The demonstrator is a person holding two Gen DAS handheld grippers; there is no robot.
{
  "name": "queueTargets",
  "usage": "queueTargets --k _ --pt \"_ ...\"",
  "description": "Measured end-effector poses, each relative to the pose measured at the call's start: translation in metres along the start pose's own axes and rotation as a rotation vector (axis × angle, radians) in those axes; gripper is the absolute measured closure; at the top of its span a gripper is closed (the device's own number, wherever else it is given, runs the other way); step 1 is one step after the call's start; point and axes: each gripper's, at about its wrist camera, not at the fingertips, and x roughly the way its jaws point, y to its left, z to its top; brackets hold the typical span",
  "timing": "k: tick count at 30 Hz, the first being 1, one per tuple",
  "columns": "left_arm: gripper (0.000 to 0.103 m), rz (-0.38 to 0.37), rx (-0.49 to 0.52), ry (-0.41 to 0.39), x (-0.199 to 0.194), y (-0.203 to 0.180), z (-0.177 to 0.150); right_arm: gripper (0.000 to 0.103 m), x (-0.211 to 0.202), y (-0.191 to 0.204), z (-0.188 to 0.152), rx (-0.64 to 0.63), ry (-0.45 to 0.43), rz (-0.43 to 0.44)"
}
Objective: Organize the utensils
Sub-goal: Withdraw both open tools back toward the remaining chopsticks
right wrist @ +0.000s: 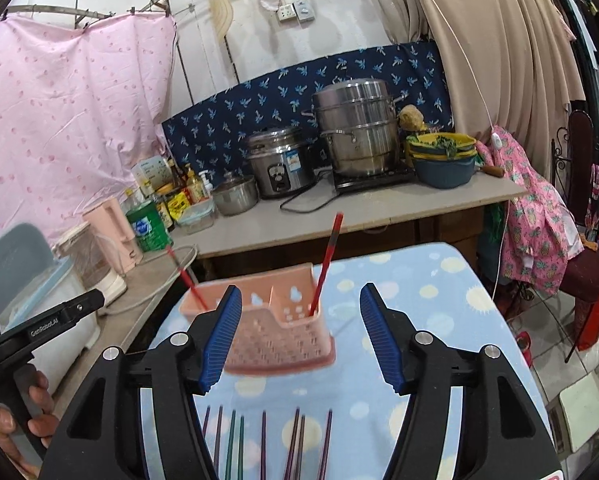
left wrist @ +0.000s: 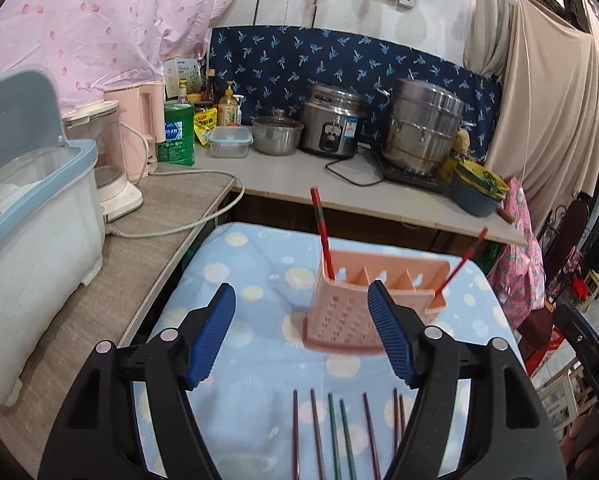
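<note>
Both our grippers, left (left wrist: 301, 312) and right (right wrist: 300, 326), gape empty near the holder (left wrist: 373, 300). Two red chopsticks (left wrist: 322, 232) lean inside it; the rest (left wrist: 341, 436) lie in front. We risk tipping the light holder with a careless drop.

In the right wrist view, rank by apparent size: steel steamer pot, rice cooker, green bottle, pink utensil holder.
Largest to smallest:
1. pink utensil holder, though nearness inflates it
2. steel steamer pot
3. rice cooker
4. green bottle
</note>
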Motion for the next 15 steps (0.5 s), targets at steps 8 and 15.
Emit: queueTargets --k 8,15 --pt "0.034 0.011 0.023 0.076 -0.014 0.004 -0.053 0.043 -0.015 -0.008 -0.055 0.002 0.105 -0.026" --pt "0.034 0.023 0.030 0.144 -0.015 0.007 -0.092 0.043 -0.020 -0.012 -0.095 -0.027 0.186 -0.057"
